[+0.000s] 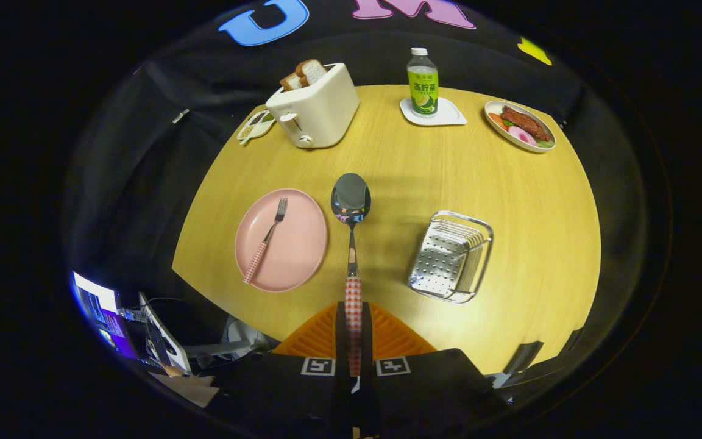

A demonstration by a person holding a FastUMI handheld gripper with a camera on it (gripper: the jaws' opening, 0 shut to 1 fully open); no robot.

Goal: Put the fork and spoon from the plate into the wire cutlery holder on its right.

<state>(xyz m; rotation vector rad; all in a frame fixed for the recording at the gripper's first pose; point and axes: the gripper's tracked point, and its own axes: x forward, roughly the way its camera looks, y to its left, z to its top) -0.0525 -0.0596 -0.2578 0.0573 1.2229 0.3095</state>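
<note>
My gripper [354, 341] is shut on the checked handle of the spoon [351, 207], held high over the wooden table [540, 231]. The spoon's bowl points straight ahead, between the plate and the holder. The pink plate [302, 244] lies to the left of the spoon, with the fork [265, 241] lying across it, tines away from me. The wire cutlery holder [451, 256], with a perforated metal base, stands to the right of the spoon and holds nothing.
At the far side stand a white toaster [317, 107] with bread slices, a green bottle [422, 82] on a white coaster, and a plate of food [520, 125]. A small dish [255, 125] lies left of the toaster. A monitor [104, 314] sits beyond the table's near left edge.
</note>
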